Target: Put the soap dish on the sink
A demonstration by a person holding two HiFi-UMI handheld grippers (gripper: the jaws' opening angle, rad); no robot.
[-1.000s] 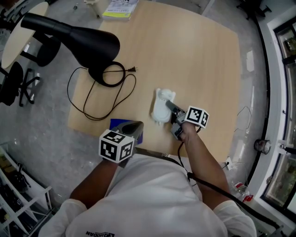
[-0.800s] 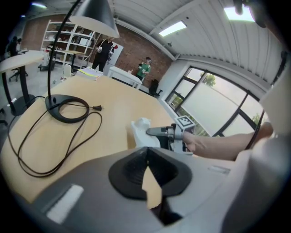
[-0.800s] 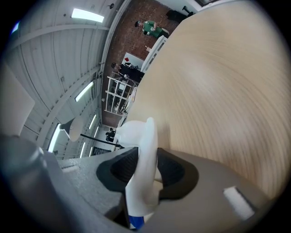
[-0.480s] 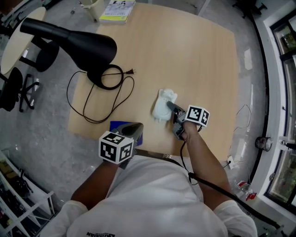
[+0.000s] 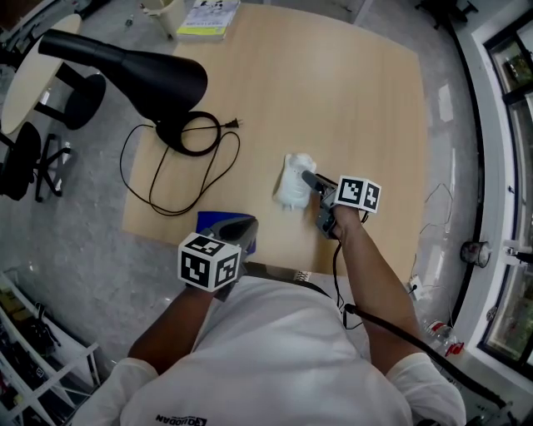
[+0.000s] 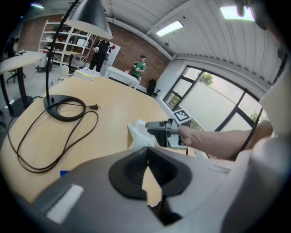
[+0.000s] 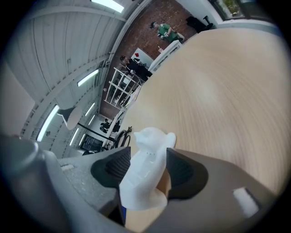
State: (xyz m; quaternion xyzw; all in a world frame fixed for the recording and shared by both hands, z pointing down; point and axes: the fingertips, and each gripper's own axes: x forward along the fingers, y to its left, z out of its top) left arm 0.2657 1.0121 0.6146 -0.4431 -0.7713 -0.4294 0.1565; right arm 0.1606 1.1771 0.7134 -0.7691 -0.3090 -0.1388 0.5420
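Observation:
A white plastic soap dish (image 5: 293,185) with small holes lies on the wooden table (image 5: 350,100); I cannot tell a separate sink from it. My right gripper (image 5: 308,190) reaches it from the right. Its jaws are opening, with the white piece (image 7: 148,168) between them. A sliver of wood shows beside the right pad (image 7: 184,175). The left gripper view shows the dish (image 6: 137,134) and the right gripper (image 6: 159,129) from the side. My left gripper (image 5: 237,226) hangs shut and empty at the table's near edge, over a blue patch (image 5: 208,220).
A black desk lamp (image 5: 125,71) leans over the table's far left. Its round base (image 5: 190,133) and looped cord (image 5: 166,187) lie on the wood. A book (image 5: 208,15) rests at the far edge. An office chair (image 5: 33,141) stands on the floor to the left.
The right gripper's jaws have spread apart around the white piece, and its hand has rolled and shifted slightly. The left gripper has not moved.

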